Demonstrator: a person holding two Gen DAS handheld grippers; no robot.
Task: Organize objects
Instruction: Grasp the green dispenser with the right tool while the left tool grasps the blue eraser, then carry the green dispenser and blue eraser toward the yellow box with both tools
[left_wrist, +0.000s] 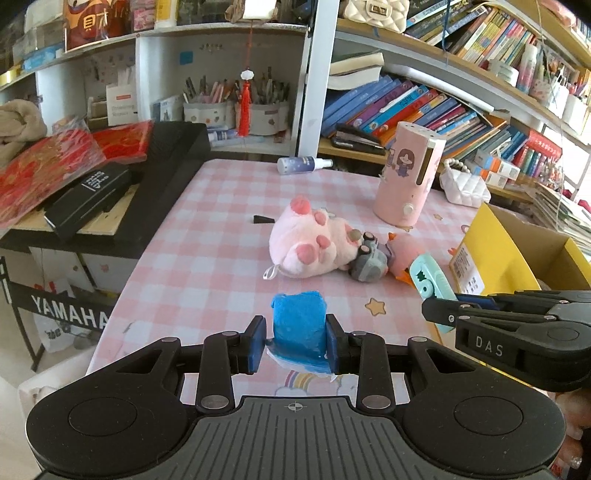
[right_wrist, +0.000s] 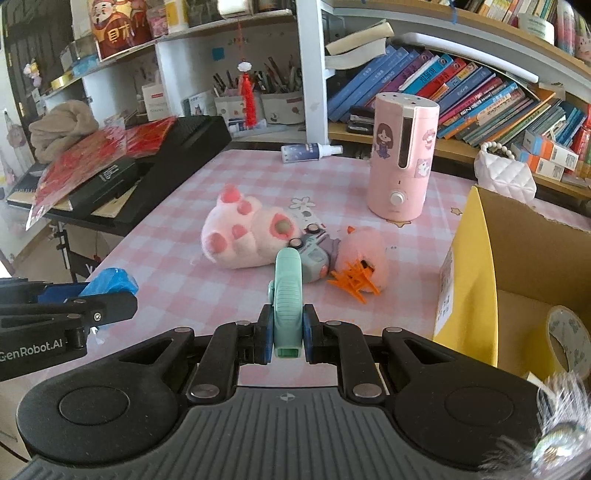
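My left gripper (left_wrist: 297, 341) is shut on a blue wrapped packet (left_wrist: 299, 321) and holds it over the near part of the pink checked table (left_wrist: 207, 236). My right gripper (right_wrist: 289, 334) is shut on a mint green stapler-like tool (right_wrist: 289, 299); the tool also shows in the left wrist view (left_wrist: 430, 282). A pink plush pig (right_wrist: 240, 236), a small grey toy (right_wrist: 314, 254) and a pink plush chick with orange feet (right_wrist: 364, 258) lie together mid-table. The open yellow cardboard box (right_wrist: 469, 288) stands at the right and holds a tape roll (right_wrist: 569, 339).
A pink humidifier (right_wrist: 402, 155) stands at the back right. A spray bottle (right_wrist: 310, 151) lies at the far edge. A white quilted bag (right_wrist: 506, 177) sits behind the box. A black keyboard with red packets (left_wrist: 92, 177) is at the left. Bookshelves fill the back.
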